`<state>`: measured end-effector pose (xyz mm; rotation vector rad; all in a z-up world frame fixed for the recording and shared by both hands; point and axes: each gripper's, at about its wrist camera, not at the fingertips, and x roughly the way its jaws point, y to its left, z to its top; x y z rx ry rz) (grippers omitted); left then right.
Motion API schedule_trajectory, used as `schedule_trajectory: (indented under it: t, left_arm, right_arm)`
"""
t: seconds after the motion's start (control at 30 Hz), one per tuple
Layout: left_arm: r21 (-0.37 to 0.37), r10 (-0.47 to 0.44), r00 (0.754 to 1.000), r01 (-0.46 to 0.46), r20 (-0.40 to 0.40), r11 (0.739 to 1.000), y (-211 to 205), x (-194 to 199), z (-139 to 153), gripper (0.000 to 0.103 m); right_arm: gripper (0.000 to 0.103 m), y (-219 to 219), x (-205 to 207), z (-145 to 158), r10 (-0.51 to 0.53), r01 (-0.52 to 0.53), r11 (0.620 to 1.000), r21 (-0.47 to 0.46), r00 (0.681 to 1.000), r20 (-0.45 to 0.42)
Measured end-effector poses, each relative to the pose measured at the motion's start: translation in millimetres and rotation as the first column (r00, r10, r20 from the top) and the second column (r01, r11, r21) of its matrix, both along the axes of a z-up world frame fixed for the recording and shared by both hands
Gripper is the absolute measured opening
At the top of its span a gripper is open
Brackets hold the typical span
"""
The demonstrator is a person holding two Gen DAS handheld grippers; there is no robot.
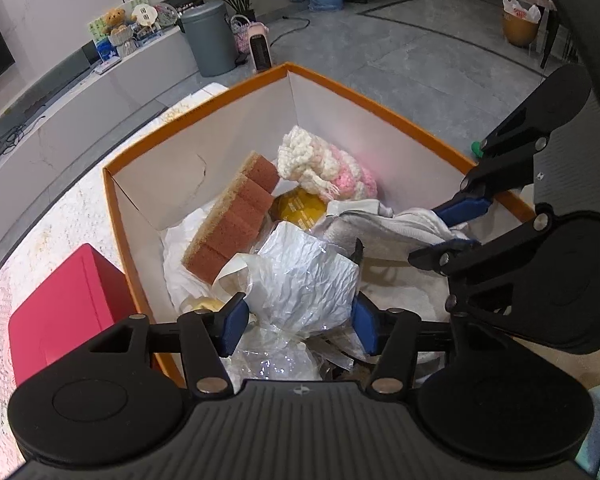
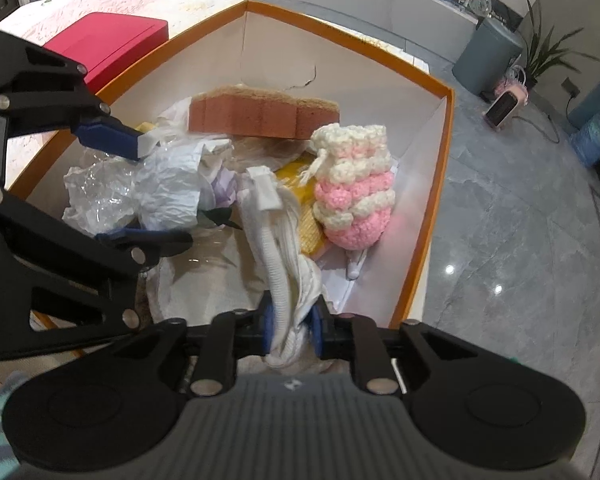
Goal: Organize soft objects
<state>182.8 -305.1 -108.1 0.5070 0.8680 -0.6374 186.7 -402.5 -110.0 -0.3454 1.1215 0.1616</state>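
A grey-tiled room, and on its pale marbled counter [image 1: 72,216] an orange-rimmed box [image 1: 364,98] half full of soft things.

Inside the box lie a long brown sponge [image 1: 236,220], a pink-and-white crocheted pouch [image 2: 354,188], something yellow under them, crumpled clear plastic wrap [image 1: 304,276] and a white cloth bundle [image 2: 288,240]. The left gripper [image 1: 300,326] stands fairly wide with the plastic wrap between its blue pads, and I cannot tell whether they press it. The right gripper [image 2: 292,326] is narrow, its pads against the twisted end of the white cloth bundle, which trails down into the box. A red box [image 2: 112,46] sits on the counter just beside the orange one.
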Motion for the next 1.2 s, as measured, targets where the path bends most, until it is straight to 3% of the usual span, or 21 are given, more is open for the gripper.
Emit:
schedule_trajectory:
  t: [0.1, 0.47, 0.53, 0.73, 0.87, 0.93, 1.07, 1.2]
  left_arm:
    - [-0.021, -0.001, 1.0, 0.002, 0.023, 1.0, 7, -4, 8, 0.076]
    - [-0.133, 0.027, 0.991, -0.01, 0.131, 0.991, 43, -28, 64, 0.08]
    - [-0.162, 0.044, 0.987, -0.018, 0.158, 0.987, 54, -35, 76, 0.08]
    - [-0.248, 0.117, 0.969, -0.061, 0.219, 0.967, 93, -53, 104, 0.08]
    - [-0.285, 0.183, 0.946, -0.104, 0.266, 0.953, 121, -66, 116, 0.08]
    - [-0.296, 0.216, 0.93, -0.125, 0.298, 0.947, 134, -76, 117, 0.08]
    - [-0.31, 0.278, 0.898, -0.172, 0.34, 0.935, 154, -93, 113, 0.078]
    - [-0.354, 0.334, 0.872, -0.204, 0.357, 0.913, 176, -110, 113, 0.078]
  right_arm:
    - [0.038, 4, -6, 9, 0.013, -0.013, 0.999, -0.032, 1.0, 0.017]
    - [0.056, 15, -28, 63, -0.009, 0.012, 0.999, -0.034, 0.996, 0.089]
    - [0.067, 19, -34, 76, -0.021, 0.026, 0.999, -0.036, 0.992, 0.123]
    - [0.067, 36, -60, 114, -0.065, 0.067, 0.998, 0.001, 0.967, 0.245]
    - [0.069, 50, -84, 136, -0.128, 0.104, 0.991, 0.087, 0.931, 0.342]
    - [0.08, 57, -97, 144, -0.171, 0.116, 0.98, 0.162, 0.907, 0.386]
    - [0.08, 77, -118, 150, -0.235, 0.114, 0.95, 0.29, 0.873, 0.428]
    - [0.081, 98, -135, 149, -0.271, 0.112, 0.933, 0.342, 0.845, 0.462]
